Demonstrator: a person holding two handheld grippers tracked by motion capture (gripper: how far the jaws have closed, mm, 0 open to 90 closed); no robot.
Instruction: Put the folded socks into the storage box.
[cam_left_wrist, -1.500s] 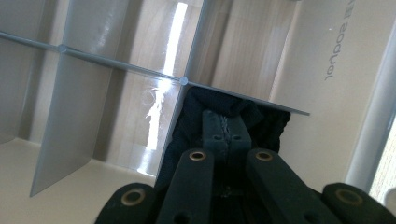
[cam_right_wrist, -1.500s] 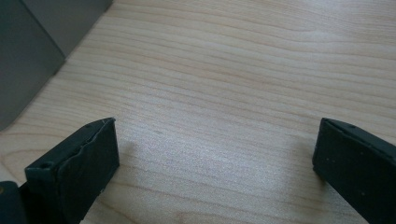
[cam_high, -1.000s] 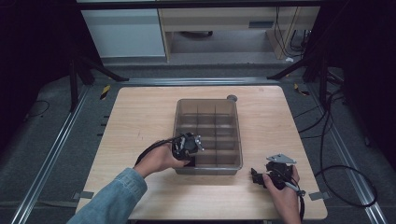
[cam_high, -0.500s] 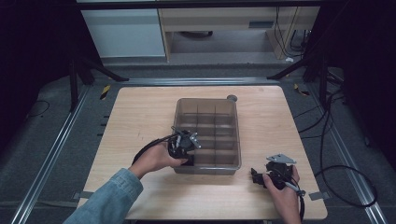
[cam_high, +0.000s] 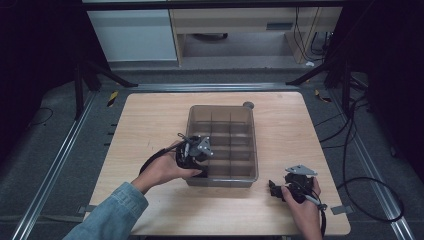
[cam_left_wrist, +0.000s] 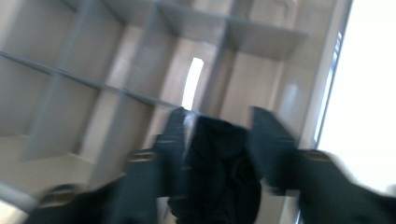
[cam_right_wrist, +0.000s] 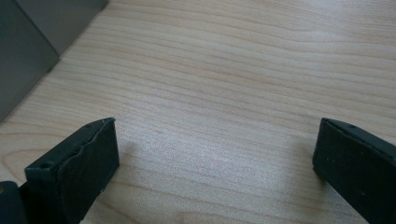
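1. The black thing (cam_left_wrist: 219, 186) looks soft, crumpled and light, perhaps cloth, though blur hides detail. It should squash when gripped, so pinch it across its bunched middle.
2. It sits low in a compartment at about 8 o'clock in the divided box (cam_high: 222, 181) on the desk (cam_high: 150, 115).
3. The left gripper (cam_left_wrist: 219, 140) has just been opening. The thing lies between its released fingers (cam_left_wrist: 170, 140).
4. The right gripper (cam_right_wrist: 215, 149), at 5 o'clock from the box, is spread over bare desk.

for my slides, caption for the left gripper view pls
Left gripper, jaws just opening, over a dark bundle in the divided bin.
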